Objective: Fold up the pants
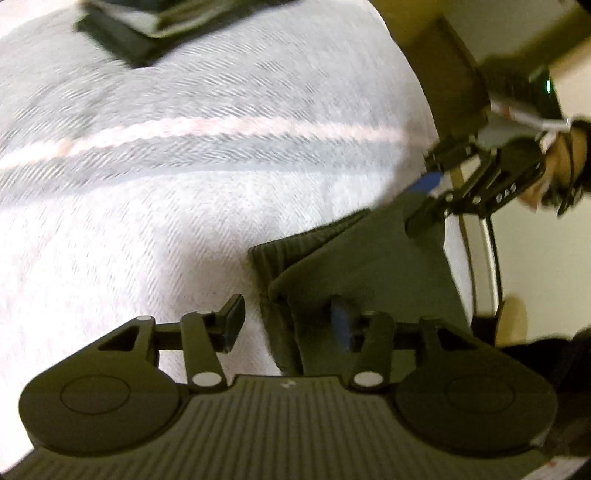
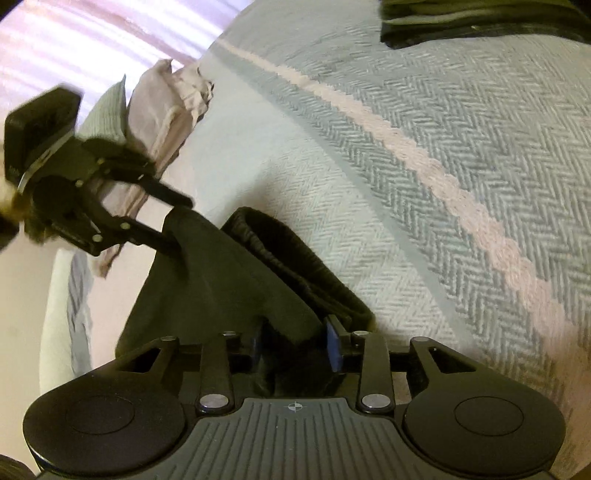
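Dark pants [image 1: 369, 266] lie folded on a pale herringbone bedspread [image 1: 184, 192], ribbed waistband [image 1: 273, 258] toward the middle. My left gripper [image 1: 287, 321] is open across the pants' edge. One blue-padded finger [image 1: 341, 325] is over the cloth and the other finger [image 1: 232, 317] is over bare bedspread. In the right wrist view the pants [image 2: 229, 280] rise in a ridge from my right gripper [image 2: 295, 345], whose pads press dark cloth that fills the gap between them. The left gripper [image 2: 177, 221] stands at the ridge's far end. The right gripper [image 1: 424, 201] sits at the pants' far corner.
A second dark folded garment [image 2: 461, 22] lies at the far side of the bedspread [image 2: 443, 147]. Pinkish crumpled cloth [image 2: 173, 107] is heaped by the bed's left edge. A person's hand [image 1: 561, 166] holds the right gripper past the bed's edge.
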`<control>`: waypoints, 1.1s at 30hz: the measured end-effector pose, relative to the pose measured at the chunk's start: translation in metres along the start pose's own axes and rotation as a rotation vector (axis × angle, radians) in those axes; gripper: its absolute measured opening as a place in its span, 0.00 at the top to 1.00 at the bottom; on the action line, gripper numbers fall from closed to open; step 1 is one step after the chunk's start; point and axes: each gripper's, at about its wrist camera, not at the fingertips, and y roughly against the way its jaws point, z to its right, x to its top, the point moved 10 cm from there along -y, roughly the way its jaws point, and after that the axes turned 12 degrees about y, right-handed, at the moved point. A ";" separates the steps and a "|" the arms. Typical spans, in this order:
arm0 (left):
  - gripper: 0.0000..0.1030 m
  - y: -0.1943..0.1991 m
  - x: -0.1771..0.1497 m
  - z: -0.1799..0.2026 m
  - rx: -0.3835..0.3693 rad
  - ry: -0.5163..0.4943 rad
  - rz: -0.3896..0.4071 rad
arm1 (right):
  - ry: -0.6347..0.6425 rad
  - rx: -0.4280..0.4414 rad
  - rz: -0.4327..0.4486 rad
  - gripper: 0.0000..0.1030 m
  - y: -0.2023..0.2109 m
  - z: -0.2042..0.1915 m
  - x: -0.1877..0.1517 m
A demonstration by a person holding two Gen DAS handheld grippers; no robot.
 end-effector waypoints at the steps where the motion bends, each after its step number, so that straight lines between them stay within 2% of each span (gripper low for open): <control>1: 0.61 0.002 -0.001 -0.002 -0.010 0.035 0.019 | -0.015 -0.003 0.011 0.70 0.004 0.000 -0.001; 3: 0.62 -0.002 -0.004 -0.003 -0.036 0.092 0.039 | -0.049 -0.005 0.030 0.72 0.009 -0.002 -0.003; 4: 0.73 -0.007 -0.003 -0.003 -0.047 0.105 0.046 | -0.066 -0.006 0.033 0.74 0.010 -0.001 -0.004; 6: 0.82 -0.015 0.003 -0.002 -0.057 0.115 0.064 | -0.097 -0.008 0.044 0.79 0.007 0.003 0.002; 9: 0.82 -0.020 0.011 -0.004 -0.049 0.110 0.097 | -0.114 -0.033 0.074 0.81 0.007 0.013 0.007; 14: 0.82 -0.052 0.021 -0.019 -0.028 0.160 0.072 | -0.187 -0.059 0.073 0.80 -0.019 0.042 0.001; 16: 0.75 -0.046 0.019 -0.022 -0.029 0.171 0.081 | -0.147 -0.076 0.064 0.78 -0.019 0.041 0.005; 17: 0.72 -0.041 0.017 -0.022 -0.021 0.167 0.093 | -0.116 -0.089 0.064 0.75 -0.016 0.038 0.007; 18: 0.65 -0.034 0.014 -0.022 -0.014 0.170 0.107 | -0.092 -0.109 0.064 0.67 -0.013 0.034 0.008; 20: 0.63 -0.015 0.004 -0.025 0.006 0.180 0.144 | -0.039 -0.181 0.073 0.58 -0.003 0.023 0.007; 22: 0.71 0.008 -0.012 -0.029 0.049 0.179 0.188 | 0.001 -0.252 0.095 0.55 0.008 0.010 0.002; 25: 0.71 0.047 -0.052 -0.029 0.081 0.177 0.257 | 0.038 -0.355 0.148 0.53 0.028 -0.026 -0.011; 28: 0.71 0.077 -0.112 -0.024 0.112 0.165 0.315 | 0.071 -0.438 0.199 0.51 0.041 -0.073 -0.034; 31: 0.69 0.083 -0.172 -0.013 0.126 0.154 0.340 | 0.088 -0.473 0.225 0.50 0.032 -0.128 -0.068; 33: 0.69 0.077 -0.213 -0.004 0.145 0.133 0.351 | 0.107 -0.473 0.205 0.49 0.010 -0.164 -0.094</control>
